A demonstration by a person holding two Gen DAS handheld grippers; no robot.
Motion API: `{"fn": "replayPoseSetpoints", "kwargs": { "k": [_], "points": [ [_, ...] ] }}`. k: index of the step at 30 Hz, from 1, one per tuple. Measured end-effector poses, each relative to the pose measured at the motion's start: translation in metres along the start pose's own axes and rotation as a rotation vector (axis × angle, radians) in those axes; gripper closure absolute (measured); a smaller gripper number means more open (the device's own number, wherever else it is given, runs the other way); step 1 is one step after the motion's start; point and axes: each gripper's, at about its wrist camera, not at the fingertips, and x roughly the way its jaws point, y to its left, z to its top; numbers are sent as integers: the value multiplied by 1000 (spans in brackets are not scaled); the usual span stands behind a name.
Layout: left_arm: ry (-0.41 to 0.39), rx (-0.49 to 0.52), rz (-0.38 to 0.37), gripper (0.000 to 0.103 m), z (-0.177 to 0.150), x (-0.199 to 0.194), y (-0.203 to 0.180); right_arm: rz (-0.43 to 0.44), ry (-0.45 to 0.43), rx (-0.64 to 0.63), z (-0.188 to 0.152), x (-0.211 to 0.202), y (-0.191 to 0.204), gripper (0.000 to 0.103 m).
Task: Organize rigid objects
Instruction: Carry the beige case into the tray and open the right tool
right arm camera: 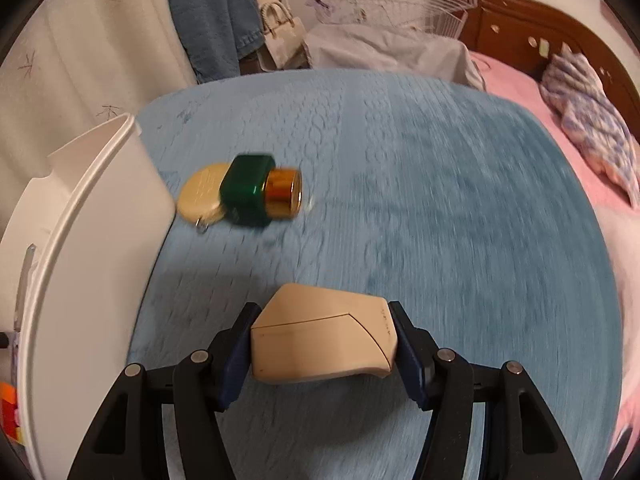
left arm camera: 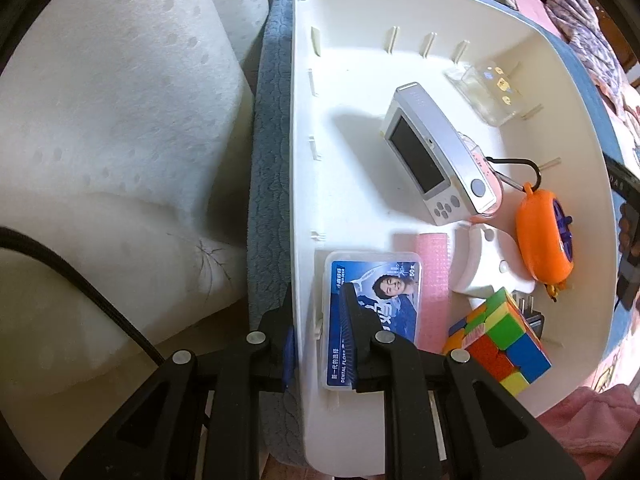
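In the left wrist view my left gripper (left arm camera: 316, 300) is shut on the side wall of the white bin (left arm camera: 304, 184), one finger outside and one inside. Inside the bin lie a dental floss box (left arm camera: 376, 292), a silver handheld device (left arm camera: 432, 156), an orange case (left arm camera: 544, 236), a colour cube (left arm camera: 500, 340), a pink strip (left arm camera: 434, 280), a white piece (left arm camera: 488, 264) and a clear box (left arm camera: 488, 88). In the right wrist view my right gripper (right arm camera: 324, 312) is shut on a beige case (right arm camera: 324, 344), held above the blue blanket (right arm camera: 440, 200). A green bottle with a gold cap (right arm camera: 256, 192) and a round cream disc (right arm camera: 200, 196) lie beside the bin (right arm camera: 100, 220).
The bin stands on the blue blanket (left arm camera: 264, 160) on a bed. White foam pillows (left arm camera: 120, 120) lie to its left. Pink bedding (right arm camera: 512, 76), patterned cloth (right arm camera: 584, 120), a wire basket (right arm camera: 420, 0) and a wooden headboard (right arm camera: 532, 16) are at the back right.
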Motion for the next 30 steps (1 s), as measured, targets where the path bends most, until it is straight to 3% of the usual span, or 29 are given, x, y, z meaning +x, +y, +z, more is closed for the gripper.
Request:
{"fn": "replayPoseSetpoints", "kwargs": {
  "k": [8,12,19,30],
  "points": [
    [-4,65,-37,84,3,-1,4,-28,91,155,-41,-28,13,40],
    [-12,100,-23,84,1,-2,3,-47,93,216,-58,-47,23,40],
    [-25,120,-41,84,-1,-4,5,-80,30,268,-67,-88,44,40],
    [-53,193,-54,84,-15,-12,8,-97,-117,222,-65,-150,99,40]
  ]
}}
